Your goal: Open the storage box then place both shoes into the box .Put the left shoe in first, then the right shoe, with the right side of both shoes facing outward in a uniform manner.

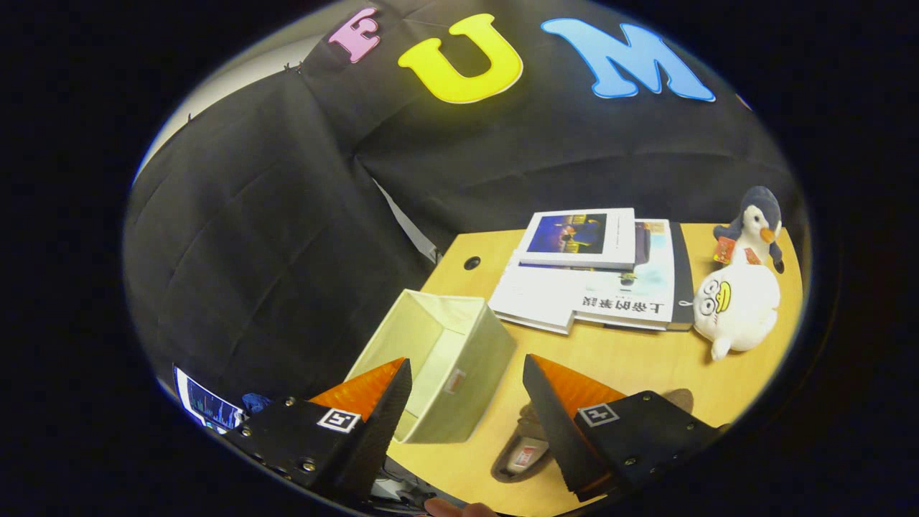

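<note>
- Hovering over the table (617, 362), the tongs (467, 402) are spread wide, grasping nothing.
- Storage box (459, 345) sits open-topped, lower centre of frame, just ahead of the fingers; looks empty.
- One shoe (523, 449) lies low in frame between the fingers, partly hidden by the right one; cannot tell left or right shoe.
- Judgement: lid step done; check which shoe first, pinch its collar, keep it level.
- Books (596, 276) and plush toys (739, 301) upper right, well apart.

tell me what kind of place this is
Likely a staged recording booth set up as a desk: black cloth wall, wooden table with stacked books, plush toys, an open storage box. The gripper is open.
</note>
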`<state>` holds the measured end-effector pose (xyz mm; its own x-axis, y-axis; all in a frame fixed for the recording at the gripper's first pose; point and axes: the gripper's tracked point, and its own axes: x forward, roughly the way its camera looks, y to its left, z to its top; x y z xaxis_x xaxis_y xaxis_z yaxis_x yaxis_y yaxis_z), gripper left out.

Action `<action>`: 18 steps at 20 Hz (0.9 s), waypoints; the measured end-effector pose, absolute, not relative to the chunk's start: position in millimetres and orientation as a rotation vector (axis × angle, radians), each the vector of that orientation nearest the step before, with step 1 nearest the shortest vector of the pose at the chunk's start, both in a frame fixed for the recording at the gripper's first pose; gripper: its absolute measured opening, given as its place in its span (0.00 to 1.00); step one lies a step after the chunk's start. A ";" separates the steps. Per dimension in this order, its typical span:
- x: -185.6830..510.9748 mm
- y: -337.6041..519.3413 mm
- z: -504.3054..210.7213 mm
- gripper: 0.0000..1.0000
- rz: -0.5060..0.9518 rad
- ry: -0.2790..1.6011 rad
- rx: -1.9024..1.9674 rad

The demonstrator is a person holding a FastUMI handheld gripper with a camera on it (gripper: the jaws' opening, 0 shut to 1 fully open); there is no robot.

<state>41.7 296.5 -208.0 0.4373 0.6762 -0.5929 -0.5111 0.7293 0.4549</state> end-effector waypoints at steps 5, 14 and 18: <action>24.7 270.2 -251.8 0.94 0.700 0.908 0.185; -17.0 243.3 -336.8 0.94 0.636 1.067 0.121; -26.1 234.3 -376.4 0.93 0.614 1.134 0.063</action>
<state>-26.1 234.3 -376.4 0.2777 0.4881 -0.8274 -0.4259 0.8346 0.3494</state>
